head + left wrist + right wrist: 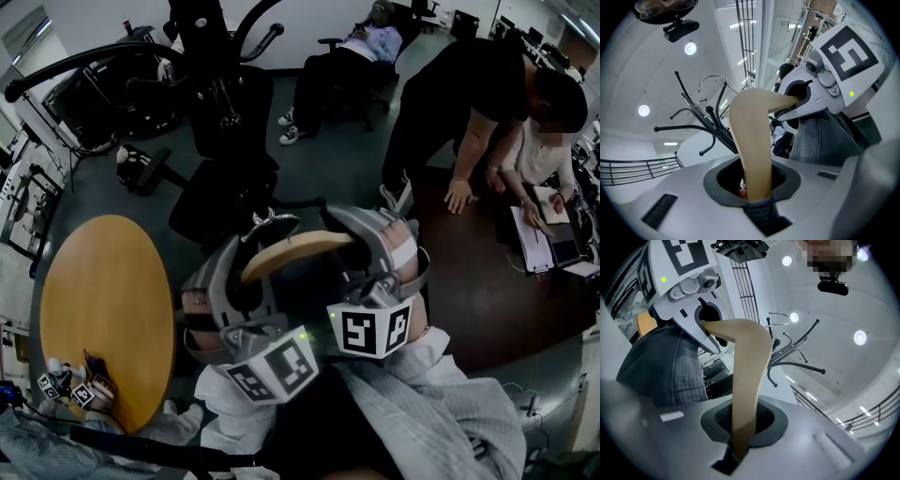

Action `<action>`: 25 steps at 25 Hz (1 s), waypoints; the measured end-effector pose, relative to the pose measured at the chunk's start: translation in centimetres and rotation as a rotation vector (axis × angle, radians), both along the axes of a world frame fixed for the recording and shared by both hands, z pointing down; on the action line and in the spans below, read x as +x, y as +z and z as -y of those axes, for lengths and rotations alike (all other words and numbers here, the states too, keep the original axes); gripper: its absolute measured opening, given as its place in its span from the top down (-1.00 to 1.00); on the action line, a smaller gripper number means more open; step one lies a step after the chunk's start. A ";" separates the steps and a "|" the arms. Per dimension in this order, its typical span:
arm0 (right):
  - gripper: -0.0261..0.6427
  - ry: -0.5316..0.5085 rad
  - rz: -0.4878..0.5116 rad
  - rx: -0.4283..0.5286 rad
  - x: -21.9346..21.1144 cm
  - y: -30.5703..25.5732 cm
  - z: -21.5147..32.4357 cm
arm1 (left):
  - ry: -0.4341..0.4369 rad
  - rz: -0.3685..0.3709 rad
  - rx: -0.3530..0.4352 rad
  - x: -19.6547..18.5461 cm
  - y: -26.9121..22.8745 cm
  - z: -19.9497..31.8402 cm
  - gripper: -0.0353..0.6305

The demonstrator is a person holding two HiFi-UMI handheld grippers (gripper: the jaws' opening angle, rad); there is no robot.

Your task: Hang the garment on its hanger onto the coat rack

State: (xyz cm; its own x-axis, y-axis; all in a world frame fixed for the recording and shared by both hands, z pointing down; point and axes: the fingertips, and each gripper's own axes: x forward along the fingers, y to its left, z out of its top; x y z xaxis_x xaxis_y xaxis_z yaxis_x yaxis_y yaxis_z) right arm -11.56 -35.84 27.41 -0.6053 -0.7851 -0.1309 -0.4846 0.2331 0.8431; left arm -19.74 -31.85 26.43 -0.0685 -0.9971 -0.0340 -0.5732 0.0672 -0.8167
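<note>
A wooden hanger [295,251] with a metal hook [265,221] carries a grey garment [441,412] that drapes down toward me. My left gripper [230,286] is shut on the hanger's left arm, and my right gripper [375,248] is shut on its right arm. The black coat rack [211,56] with curved arms stands just beyond the hook. In the left gripper view the hanger [750,140] rises out of the jaws [757,187], with the rack's arms [701,119] behind it. The right gripper view shows the hanger [747,366] clamped in the jaws [740,427] and the rack [792,357] past it.
A round wooden table [108,309] lies at the left with small items [80,389] at its near edge. A black office chair [220,192] sits by the rack's base. Two people lean over a dark table [487,291] at the right; another person [347,56] sits at the back.
</note>
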 end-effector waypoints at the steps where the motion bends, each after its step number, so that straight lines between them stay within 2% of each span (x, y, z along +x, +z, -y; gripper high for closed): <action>1: 0.89 0.012 0.005 0.007 -0.6 -0.3 0.6 | 0.012 0.004 0.005 -0.7 -0.3 0.7 0.63; 9: 0.89 0.065 0.031 0.037 -4.1 -2.9 3.9 | 0.077 0.011 0.013 -4.3 -2.9 4.4 0.63; 16: 0.89 0.057 0.036 0.074 -3.1 -4.0 4.8 | 0.070 0.010 0.036 -3.2 -3.8 5.3 0.63; 25: 0.88 0.019 0.013 0.059 -3.0 -5.4 7.9 | 0.036 -0.003 0.014 -3.0 -5.0 8.1 0.63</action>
State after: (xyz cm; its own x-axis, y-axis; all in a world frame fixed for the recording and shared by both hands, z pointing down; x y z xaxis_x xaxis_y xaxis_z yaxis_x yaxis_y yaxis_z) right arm -14.61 -43.78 21.97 -0.5879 -0.7874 -0.1855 -0.4998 0.1732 0.8486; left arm -22.78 -39.93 21.39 -0.0328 -0.9983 -0.0474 -0.5783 0.0577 -0.8138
